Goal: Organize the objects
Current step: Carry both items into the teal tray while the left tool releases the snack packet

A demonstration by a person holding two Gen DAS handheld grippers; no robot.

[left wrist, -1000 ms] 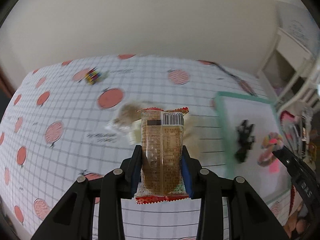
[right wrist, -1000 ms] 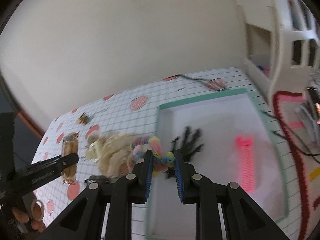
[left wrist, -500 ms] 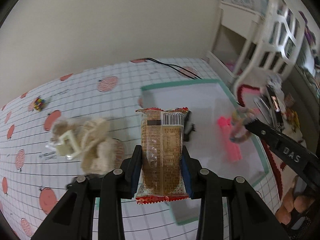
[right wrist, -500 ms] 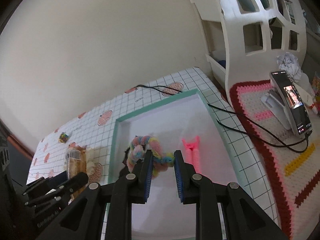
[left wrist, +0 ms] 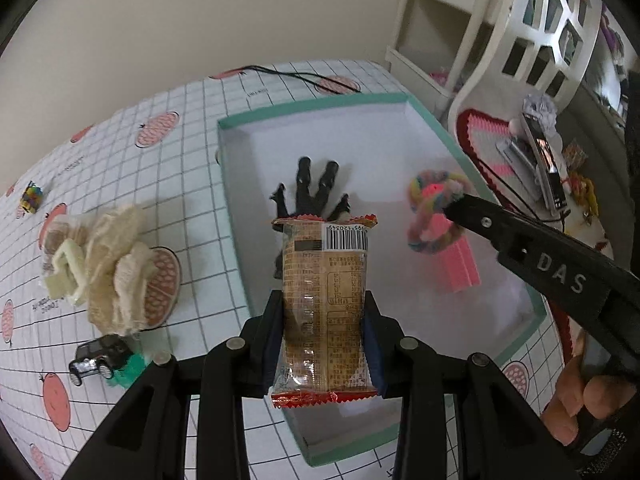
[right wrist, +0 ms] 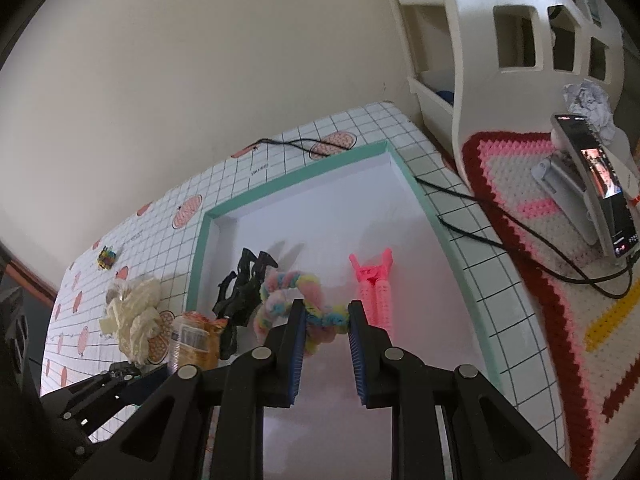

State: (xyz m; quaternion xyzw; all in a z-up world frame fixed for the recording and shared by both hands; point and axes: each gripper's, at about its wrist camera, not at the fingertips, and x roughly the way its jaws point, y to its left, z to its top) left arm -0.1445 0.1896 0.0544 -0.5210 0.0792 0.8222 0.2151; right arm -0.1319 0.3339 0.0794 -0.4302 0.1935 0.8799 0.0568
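My left gripper (left wrist: 323, 308) is shut on a brown snack packet (left wrist: 324, 280) with a barcode, held upright over the near left part of a teal-rimmed white tray (left wrist: 312, 105). In the tray lie a black hair claw (left wrist: 310, 194) and a pink hair clip (left wrist: 460, 262). My right gripper (right wrist: 326, 320) is shut on a rainbow scrunchie (right wrist: 280, 300), which hangs just above the tray floor between the black hair claw (right wrist: 240, 296) and the pink hair clip (right wrist: 374, 292).
On the checked cloth left of the tray lie a cream scrunchie (left wrist: 116, 268), a small toy car (left wrist: 96, 358) and a colourful cube (left wrist: 31, 197). Right of the tray are cables (right wrist: 480, 236), a crochet mat (right wrist: 560, 280), a phone on a stand (right wrist: 600, 176) and a white shelf (right wrist: 520, 32).
Both grippers have swung right from the table to above the tray, each with its load. The scrunchie has come down close to the pink clip.
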